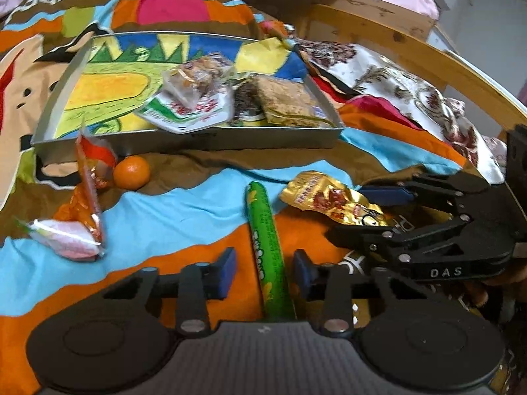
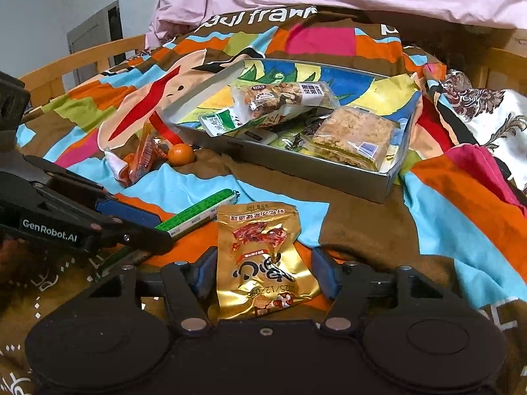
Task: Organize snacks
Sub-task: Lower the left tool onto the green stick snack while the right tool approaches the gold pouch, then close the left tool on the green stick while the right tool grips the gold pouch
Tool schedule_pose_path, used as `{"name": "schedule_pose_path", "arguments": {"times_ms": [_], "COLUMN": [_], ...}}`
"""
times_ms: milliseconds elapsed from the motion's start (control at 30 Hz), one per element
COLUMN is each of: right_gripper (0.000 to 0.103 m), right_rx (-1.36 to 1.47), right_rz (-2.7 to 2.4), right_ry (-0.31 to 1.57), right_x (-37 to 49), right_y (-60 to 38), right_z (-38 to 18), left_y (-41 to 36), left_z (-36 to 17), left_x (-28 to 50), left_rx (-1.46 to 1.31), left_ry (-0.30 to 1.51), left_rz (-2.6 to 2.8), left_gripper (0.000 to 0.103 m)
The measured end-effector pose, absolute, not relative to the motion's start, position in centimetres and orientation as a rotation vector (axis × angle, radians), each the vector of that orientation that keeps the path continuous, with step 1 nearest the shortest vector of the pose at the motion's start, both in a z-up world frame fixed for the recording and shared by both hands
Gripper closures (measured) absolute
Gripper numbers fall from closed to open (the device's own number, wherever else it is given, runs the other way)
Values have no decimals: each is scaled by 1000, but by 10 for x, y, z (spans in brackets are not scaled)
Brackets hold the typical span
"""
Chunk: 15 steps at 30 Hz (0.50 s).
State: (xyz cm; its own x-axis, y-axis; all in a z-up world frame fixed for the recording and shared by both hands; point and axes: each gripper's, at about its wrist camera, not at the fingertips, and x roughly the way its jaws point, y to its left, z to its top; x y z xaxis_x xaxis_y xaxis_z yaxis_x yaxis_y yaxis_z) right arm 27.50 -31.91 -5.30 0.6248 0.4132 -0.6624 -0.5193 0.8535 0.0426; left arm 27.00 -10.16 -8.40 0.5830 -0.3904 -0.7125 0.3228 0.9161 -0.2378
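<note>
Both grippers are lined up for a grab: the left gripper [image 1: 265, 271] sits low with jaws apart straddling the green stick [image 1: 268, 247], the right gripper [image 2: 265, 275] has jaws apart around the gold packet [image 2: 263, 263]. The tin tray [image 2: 296, 164] lies just ahead, probably their destination.

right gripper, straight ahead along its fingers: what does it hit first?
The gold snack packet, which already lies between the open right gripper fingers. Past it, the front wall of the metal tray, probably; depth is hard to judge through the fisheye.
</note>
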Motion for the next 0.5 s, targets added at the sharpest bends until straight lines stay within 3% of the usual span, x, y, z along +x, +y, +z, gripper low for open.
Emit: {"name": "schedule_pose_path", "arguments": {"times_ms": [233, 500], "right_gripper": [43, 37], "right_rx": [-167, -237], "right_rz": [506, 491], "right_ry": [762, 759], "right_x": [262, 254], "right_y": [-308, -303], "right_z": [-46, -50], "left_y": [-100, -104], "left_z": [-82, -83], "left_x": [263, 260], "left_rx": [-134, -131], "left_ry": [880, 917], "left_rz": [-365, -341], "left_gripper": [82, 83]}}
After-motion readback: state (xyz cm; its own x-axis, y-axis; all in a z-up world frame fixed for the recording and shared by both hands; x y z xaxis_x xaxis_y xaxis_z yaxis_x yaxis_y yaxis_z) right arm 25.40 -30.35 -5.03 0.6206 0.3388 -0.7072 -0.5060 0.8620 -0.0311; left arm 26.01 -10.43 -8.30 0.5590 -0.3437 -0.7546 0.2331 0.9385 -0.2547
